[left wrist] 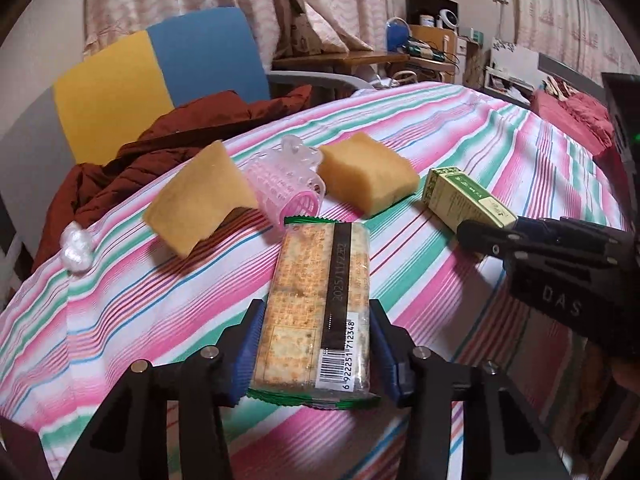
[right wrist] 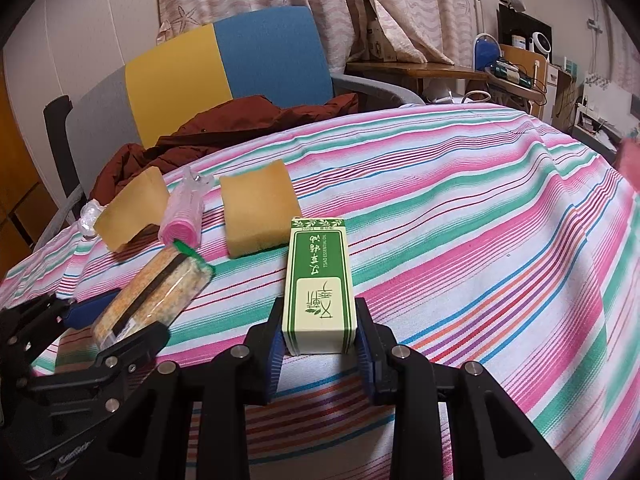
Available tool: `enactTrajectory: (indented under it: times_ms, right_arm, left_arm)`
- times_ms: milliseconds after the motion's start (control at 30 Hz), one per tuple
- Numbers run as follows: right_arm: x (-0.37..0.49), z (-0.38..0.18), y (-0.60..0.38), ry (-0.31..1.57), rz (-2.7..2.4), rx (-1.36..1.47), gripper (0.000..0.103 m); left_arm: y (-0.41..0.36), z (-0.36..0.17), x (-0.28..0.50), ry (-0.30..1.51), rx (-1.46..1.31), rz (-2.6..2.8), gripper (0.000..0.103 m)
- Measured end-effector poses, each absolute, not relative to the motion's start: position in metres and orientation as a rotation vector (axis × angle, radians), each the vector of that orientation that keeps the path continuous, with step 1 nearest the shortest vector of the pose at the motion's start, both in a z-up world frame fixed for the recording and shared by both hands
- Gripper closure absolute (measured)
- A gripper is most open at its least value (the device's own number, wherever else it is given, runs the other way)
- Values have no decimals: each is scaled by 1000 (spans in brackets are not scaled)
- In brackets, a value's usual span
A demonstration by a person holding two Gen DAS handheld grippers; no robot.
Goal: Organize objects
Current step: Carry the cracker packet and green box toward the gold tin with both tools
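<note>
Gripping left: left gripper (left wrist: 316, 344) fingers clamp glossy cracker packet (left wrist: 316, 300);
Right: right gripper (right wrist: 318, 340) fingers clamp green carton (right wrist: 318, 280); lettering readable only there;
Sponges: porous yellow blocks (left wrist: 370, 178)

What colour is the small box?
Green and cream box, seen best in the right wrist view.

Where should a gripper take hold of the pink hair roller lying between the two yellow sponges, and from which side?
Grip the pink hair roller across the middle of its barrel, coming from above. It lies on its side on the striped cloth, round end toward the cracker pack. One sponge leans against it and the other sponge sits close, so a side approach looks blocked.
</note>
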State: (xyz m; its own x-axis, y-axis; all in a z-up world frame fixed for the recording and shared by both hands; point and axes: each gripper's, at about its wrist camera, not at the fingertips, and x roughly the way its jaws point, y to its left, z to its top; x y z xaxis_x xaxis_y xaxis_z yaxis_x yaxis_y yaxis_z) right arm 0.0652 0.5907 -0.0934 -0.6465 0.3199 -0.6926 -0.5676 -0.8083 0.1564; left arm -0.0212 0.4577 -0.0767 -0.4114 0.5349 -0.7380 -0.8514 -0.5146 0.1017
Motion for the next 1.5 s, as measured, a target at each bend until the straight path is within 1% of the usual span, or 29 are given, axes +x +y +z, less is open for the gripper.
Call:
enactTrajectory:
  times_ms: [100, 200, 367, 700, 867, 1167, 1333, 1500]
  right_arm:
    - [66, -93, 590, 498, 2425, -912, 72]
    - [68, -90, 588, 480, 2430, -895, 72]
    - [73, -79, 573, 385, 2452, -815, 72]
    - [85, -64, 532, 257, 2472, -768, 72]
    - [90, -59, 502, 216, 2528, -792, 72]
    - [100, -53, 446, 329, 2626, -842, 72]
    - [98, -54, 416, 312, 2669, -874, 72]
    - [91, -57, 394, 344, 2698, -923, 72]
  left_arm:
    - [440, -74, -19, 555, -814, 2061, 53]
    - [416, -69, -20, 472, -816, 2121, 53]
    - [373, -60, -18, 323, -804, 2206, 53]
    - [334, -55, 8, 246, -772, 2228, 53]
    - [310, -55, 8, 150, -804, 2236, 53]
    - [264, -61, 1, -26, -922, 2220, 53]
    - [235, -52, 28, -38, -859, 2218, 53]
    - [203, -36, 49, -67, -795, 2233, 53]
